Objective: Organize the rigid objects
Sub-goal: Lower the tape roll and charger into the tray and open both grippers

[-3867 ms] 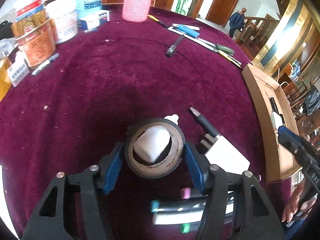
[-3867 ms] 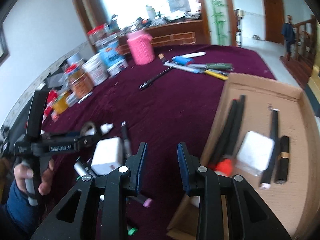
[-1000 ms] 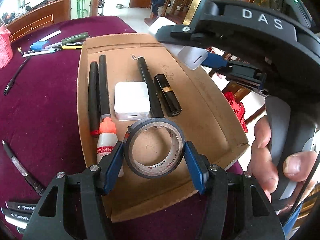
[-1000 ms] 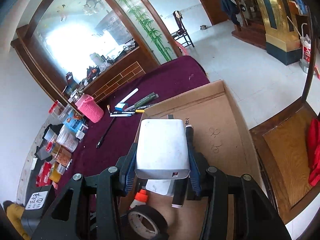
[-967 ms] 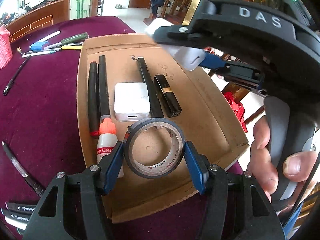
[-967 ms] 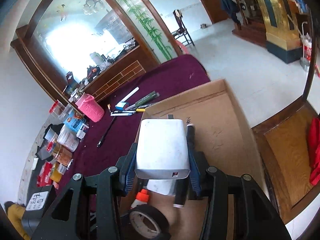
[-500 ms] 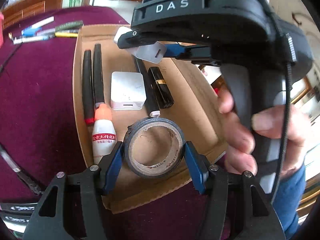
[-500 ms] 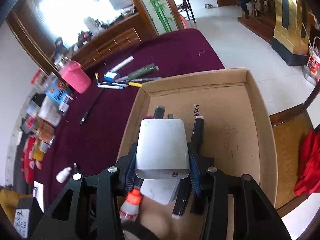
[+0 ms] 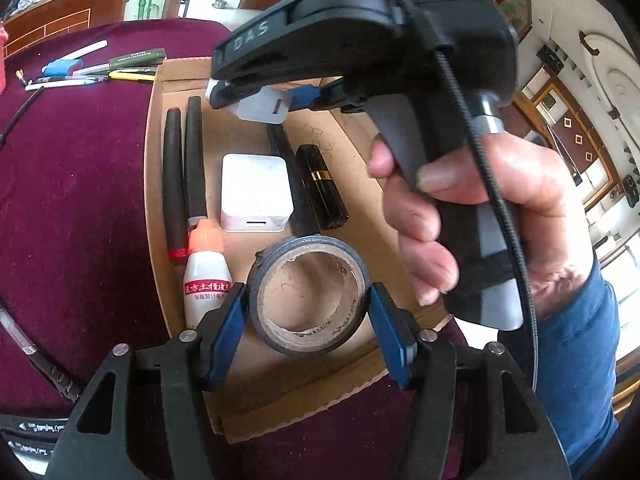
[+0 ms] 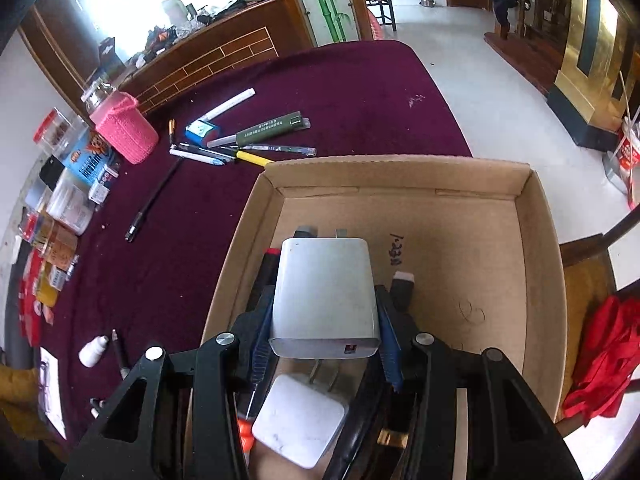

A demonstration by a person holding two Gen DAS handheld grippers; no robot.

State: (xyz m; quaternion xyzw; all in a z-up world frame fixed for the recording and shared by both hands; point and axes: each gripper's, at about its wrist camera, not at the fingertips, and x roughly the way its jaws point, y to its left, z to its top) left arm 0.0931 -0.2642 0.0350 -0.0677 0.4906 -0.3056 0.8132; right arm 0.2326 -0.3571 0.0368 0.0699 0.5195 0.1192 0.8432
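Observation:
My left gripper [image 9: 306,322] is shut on a black tape roll [image 9: 308,296] and holds it over the near end of the cardboard box [image 9: 368,248]. My right gripper [image 10: 324,320] is shut on a white charger [image 10: 326,296] and holds it above the box [image 10: 476,240]; the charger also shows in the left wrist view [image 9: 264,106]. In the box lie a second white charger [image 9: 256,192], two dark markers [image 9: 184,168], a glue bottle [image 9: 206,272], a black pen and a lipstick [image 9: 324,184].
The box sits on a maroon table [image 10: 320,92], near its edge. Pens and a blue eraser [image 10: 248,140] lie beyond the box. A pink cup [image 10: 126,132] and jars stand at the far left. A small white bottle [image 10: 92,350] and pens lie left of the box.
Since 3.9 s ago both grippers took up their objects and moved over the box. In the last second the right gripper with the charger has moved lower over the box's contents.

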